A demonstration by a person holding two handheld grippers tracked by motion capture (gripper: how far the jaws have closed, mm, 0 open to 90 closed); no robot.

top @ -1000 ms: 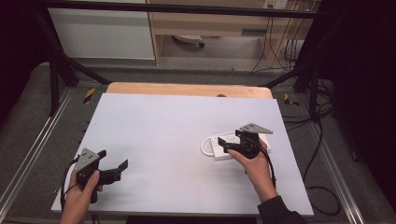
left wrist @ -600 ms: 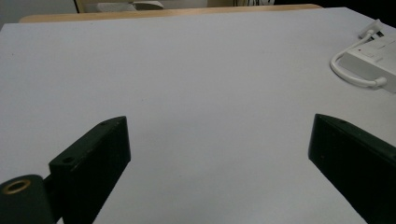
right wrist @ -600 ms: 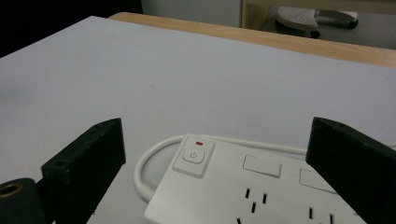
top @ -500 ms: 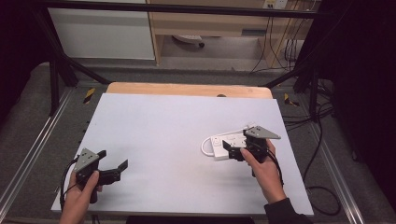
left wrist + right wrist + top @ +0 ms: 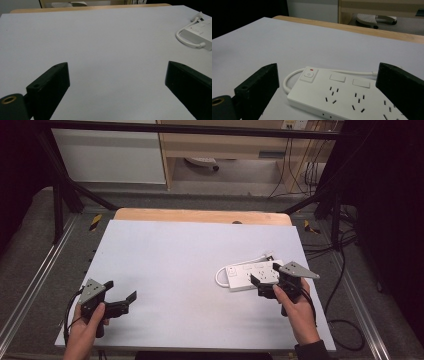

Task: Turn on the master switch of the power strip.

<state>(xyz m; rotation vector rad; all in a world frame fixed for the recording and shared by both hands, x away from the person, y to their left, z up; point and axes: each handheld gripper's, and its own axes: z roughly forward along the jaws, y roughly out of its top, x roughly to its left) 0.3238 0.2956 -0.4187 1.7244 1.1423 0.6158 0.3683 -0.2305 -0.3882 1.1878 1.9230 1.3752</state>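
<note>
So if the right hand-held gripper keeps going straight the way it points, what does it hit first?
Most likely the white power strip. The right hand-held gripper has its jaws open, and the strip lies on the table directly ahead, between their lines. How much gap remains is hard to judge.

A wooden table [image 5: 200,215] carries a pale grey sheet [image 5: 180,265] covering nearly its whole top. On the sheet, toward the right side, lies a white power strip [image 5: 247,274] with its white cable [image 5: 220,276] looped beside it.
</note>
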